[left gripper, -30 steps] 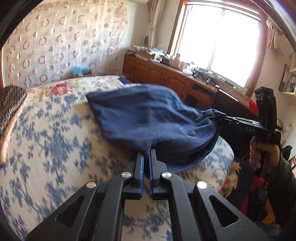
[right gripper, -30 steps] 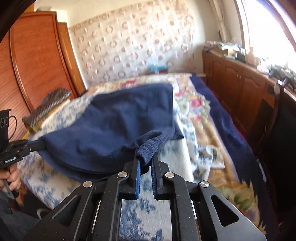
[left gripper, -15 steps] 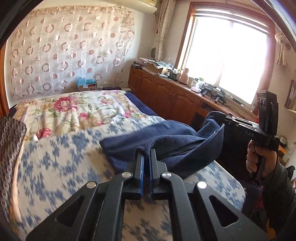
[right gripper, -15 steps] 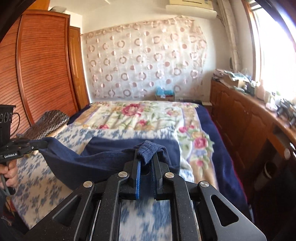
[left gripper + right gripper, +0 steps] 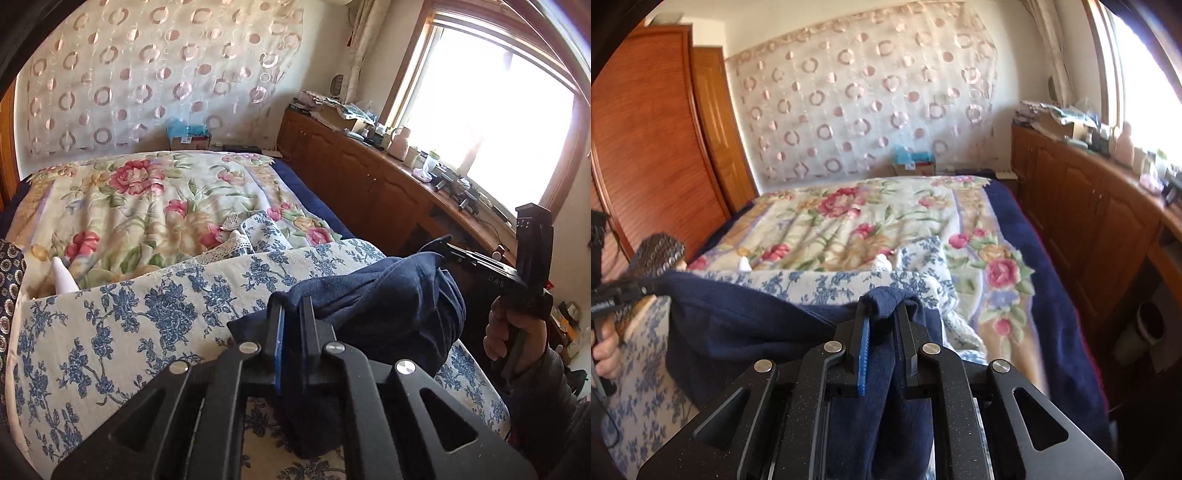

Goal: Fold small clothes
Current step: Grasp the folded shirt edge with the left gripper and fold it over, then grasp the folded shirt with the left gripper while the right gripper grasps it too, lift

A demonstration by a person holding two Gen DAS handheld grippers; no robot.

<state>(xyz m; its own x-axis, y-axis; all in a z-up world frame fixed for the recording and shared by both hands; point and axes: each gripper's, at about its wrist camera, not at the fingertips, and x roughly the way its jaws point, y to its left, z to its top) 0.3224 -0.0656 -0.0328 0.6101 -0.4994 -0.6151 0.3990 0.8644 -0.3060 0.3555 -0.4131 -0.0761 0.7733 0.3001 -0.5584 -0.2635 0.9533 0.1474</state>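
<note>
Navy fleece garment (image 5: 388, 306) slung low over the near edge of the blue-flowered bedspread (image 5: 122, 325), pinched at opposite corners by left gripper (image 5: 291, 325) and right gripper (image 5: 882, 325). Both clamped tight on cloth, probably to line the edges up for the fold.

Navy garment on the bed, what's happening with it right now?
A person is holding a handheld claw in each hand, and both are shut on the navy fleece garment. The left claw pinches one edge and the right claw pinches another, with the cloth bunched and hanging between them over the blue floral bedspread. It is not laid flat, so the fold looks unfinished.
</note>
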